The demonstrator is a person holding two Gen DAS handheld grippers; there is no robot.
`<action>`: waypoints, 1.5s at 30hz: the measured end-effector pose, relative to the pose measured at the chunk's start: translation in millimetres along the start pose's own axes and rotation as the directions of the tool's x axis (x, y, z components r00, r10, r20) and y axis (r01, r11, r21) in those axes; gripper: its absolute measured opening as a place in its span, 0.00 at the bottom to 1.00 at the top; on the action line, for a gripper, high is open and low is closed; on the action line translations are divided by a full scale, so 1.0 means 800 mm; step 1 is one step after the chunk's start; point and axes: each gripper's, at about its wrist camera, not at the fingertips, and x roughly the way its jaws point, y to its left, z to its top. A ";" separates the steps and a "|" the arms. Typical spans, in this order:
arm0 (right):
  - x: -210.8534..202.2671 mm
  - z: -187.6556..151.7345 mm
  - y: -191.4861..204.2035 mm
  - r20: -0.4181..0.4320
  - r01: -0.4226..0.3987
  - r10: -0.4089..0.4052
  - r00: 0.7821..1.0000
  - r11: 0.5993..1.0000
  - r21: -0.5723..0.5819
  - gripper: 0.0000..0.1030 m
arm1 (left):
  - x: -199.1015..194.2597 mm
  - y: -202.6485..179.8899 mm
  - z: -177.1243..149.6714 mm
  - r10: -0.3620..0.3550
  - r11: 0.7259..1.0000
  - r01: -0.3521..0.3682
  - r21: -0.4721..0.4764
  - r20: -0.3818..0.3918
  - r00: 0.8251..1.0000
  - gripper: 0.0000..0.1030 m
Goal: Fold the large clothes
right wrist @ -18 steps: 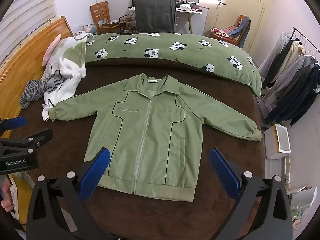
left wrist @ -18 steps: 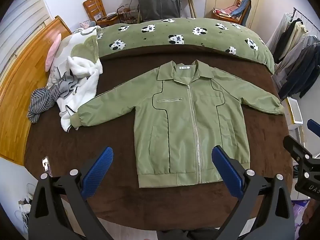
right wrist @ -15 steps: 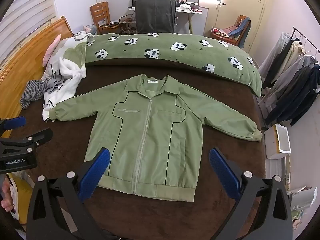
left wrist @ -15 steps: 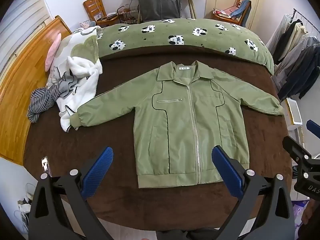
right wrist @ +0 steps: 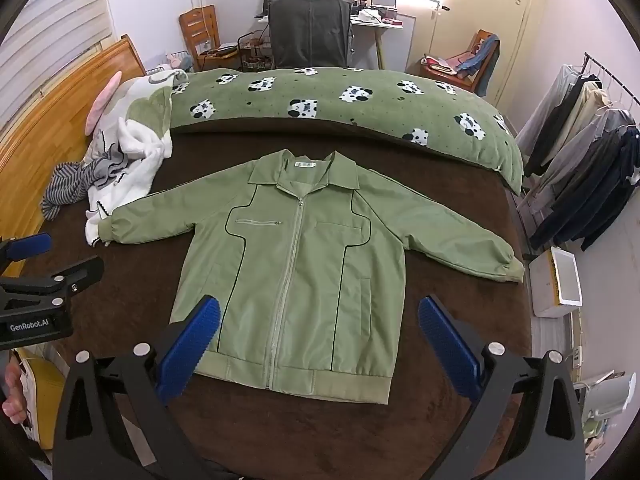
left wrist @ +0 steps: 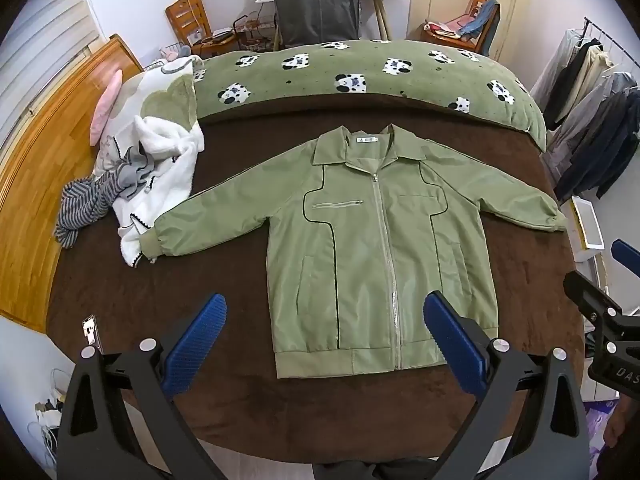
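A green zip-up jacket (left wrist: 376,248) lies flat and face up on the brown bed cover, zipped, both sleeves spread out; it also shows in the right wrist view (right wrist: 296,264). My left gripper (left wrist: 324,312) is open and empty, held above the near edge of the bed over the jacket's hem. My right gripper (right wrist: 318,316) is open and empty, also above the hem. The right gripper shows at the right edge of the left wrist view (left wrist: 608,292), and the left gripper at the left edge of the right wrist view (right wrist: 40,276).
A white fleece garment (left wrist: 160,168) and a striped one (left wrist: 80,208) lie at the bed's left, touching the jacket's left cuff. A green panda duvet (left wrist: 360,72) lies along the far side. A clothes rack (right wrist: 592,152) and a white box (right wrist: 564,280) stand at the right.
Both views have shifted only slightly; the jacket and both open grippers stay as they were.
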 end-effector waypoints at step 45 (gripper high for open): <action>0.000 0.003 -0.007 0.016 -0.002 0.002 1.000 1.000 0.007 0.95 | 0.003 0.003 0.008 0.006 1.000 -0.006 -0.006 0.017 1.000 0.94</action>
